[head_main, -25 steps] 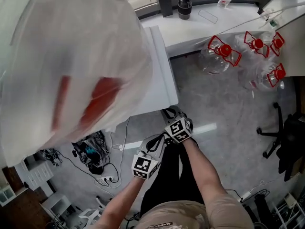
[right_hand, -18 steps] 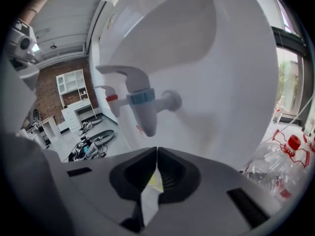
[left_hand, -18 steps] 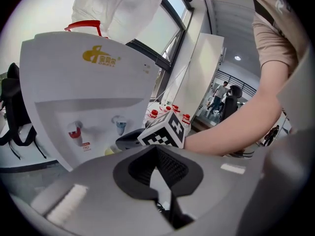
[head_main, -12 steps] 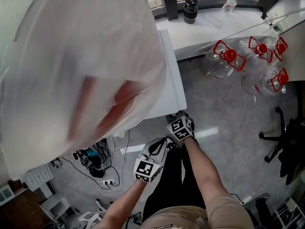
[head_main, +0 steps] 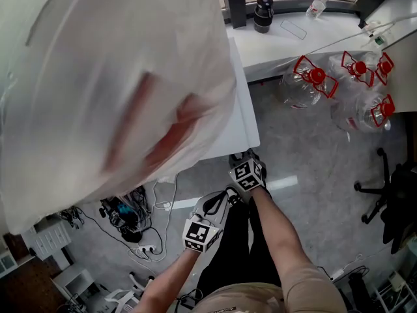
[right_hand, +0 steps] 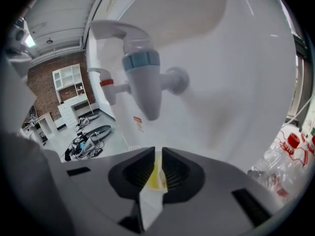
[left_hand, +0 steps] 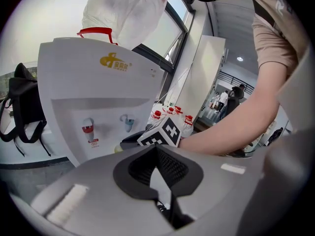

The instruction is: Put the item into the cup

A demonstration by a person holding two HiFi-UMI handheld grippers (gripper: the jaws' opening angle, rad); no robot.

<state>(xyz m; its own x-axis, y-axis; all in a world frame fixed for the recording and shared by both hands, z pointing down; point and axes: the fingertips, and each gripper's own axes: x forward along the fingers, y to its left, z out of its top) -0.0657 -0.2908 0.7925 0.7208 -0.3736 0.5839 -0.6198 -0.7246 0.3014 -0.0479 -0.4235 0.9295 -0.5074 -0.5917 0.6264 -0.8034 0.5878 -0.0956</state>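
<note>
A thin yellow piece is clamped between the fingers of the right gripper, just under the blue tap of the dispenser. The left gripper, fingers together and empty, sits behind it. Both forearms reach forward and down, the right forearm ahead.

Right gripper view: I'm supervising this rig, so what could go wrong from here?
The right gripper pinches only a thin yellowish item by its edge, just under the blue tap; it might slip or crumple. In the head view, the plastic bag hides most of the dispenser, so aiming may be off. Cables lie close beside it, so any spill could reach them.
</note>
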